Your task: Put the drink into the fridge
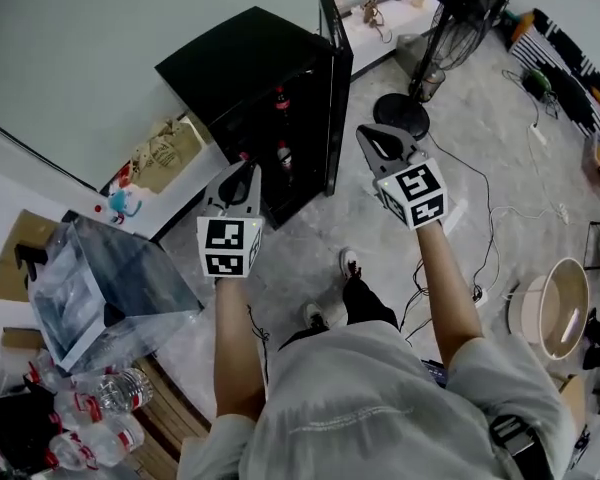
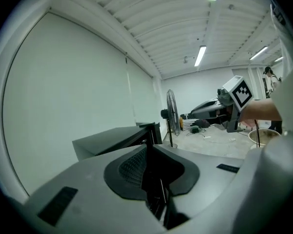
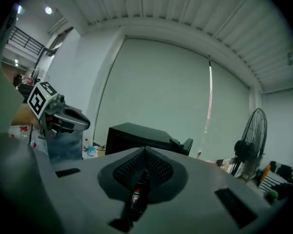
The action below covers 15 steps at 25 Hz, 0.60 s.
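Observation:
The black fridge (image 1: 255, 78) stands with its door (image 1: 335, 78) swung open. Dark cola bottles (image 1: 279, 99) stand on its shelves, another bottle (image 1: 285, 155) lower down. My left gripper (image 1: 248, 171) hovers just in front of the fridge's lower left corner, jaws pressed together and empty. My right gripper (image 1: 368, 134) hangs to the right of the open door, also shut on nothing. In the right gripper view a red-labelled bottle (image 3: 136, 196) shows through the slit below the shut jaws, with the fridge (image 3: 136, 135) behind. The left gripper view shows the fridge (image 2: 112, 140) too.
A clear plastic bag (image 1: 110, 288) and several water bottles (image 1: 110, 388) lie at the lower left. A standing fan (image 1: 470, 8) and its round base (image 1: 400, 113) are right of the fridge. Cables and a round basin (image 1: 560, 308) lie on the floor at right.

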Motion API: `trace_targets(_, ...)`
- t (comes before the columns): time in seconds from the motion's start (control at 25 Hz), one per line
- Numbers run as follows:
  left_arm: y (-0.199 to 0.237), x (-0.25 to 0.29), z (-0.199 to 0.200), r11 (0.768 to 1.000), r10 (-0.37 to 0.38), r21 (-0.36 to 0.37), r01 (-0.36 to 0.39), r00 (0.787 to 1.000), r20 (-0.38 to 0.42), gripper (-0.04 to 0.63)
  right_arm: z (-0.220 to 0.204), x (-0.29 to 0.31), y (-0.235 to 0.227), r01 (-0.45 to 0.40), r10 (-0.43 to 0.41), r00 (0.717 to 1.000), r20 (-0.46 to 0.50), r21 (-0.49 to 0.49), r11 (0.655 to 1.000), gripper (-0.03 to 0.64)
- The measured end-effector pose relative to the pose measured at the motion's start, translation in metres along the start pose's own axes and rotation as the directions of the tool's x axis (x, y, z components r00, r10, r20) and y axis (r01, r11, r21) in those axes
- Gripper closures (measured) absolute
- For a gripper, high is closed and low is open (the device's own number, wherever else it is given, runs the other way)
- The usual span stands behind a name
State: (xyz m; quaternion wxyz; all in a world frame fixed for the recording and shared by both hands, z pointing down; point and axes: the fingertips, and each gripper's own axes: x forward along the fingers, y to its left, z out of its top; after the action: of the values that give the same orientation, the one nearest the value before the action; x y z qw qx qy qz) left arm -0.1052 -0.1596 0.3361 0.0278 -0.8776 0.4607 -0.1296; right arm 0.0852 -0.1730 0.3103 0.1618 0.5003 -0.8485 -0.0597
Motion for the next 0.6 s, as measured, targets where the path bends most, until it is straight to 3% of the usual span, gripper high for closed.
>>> trace_targets(0.16, -0.007, -0.019, 0.019, 0.999, -0.025, -0.022, 0.026, 0.999, 0.043, 0.555, 0.028, -0.028, 0.013, 0.013, -0.011, 0.999, 0.042, -0.030, 0.999, 0.617)
trace_targets(0.36, -0.020, -0.040, 0.041, 0.999, -0.044, 0.022, 0.043, 0.996, 0.077, 0.555, 0.049, -0.057, 0.023, 0.015, -0.012, 0.997, 0.072, -0.050, 0.999, 0.617)
trace_targets(0.6, -0.039, -0.062, 0.066, 0.997, -0.075, 0.041, 0.070, 0.989, 0.131, 0.555, 0.066, -0.085, 0.035, 0.012, -0.011, 0.991, 0.131, -0.005, 1.000, 0.617)
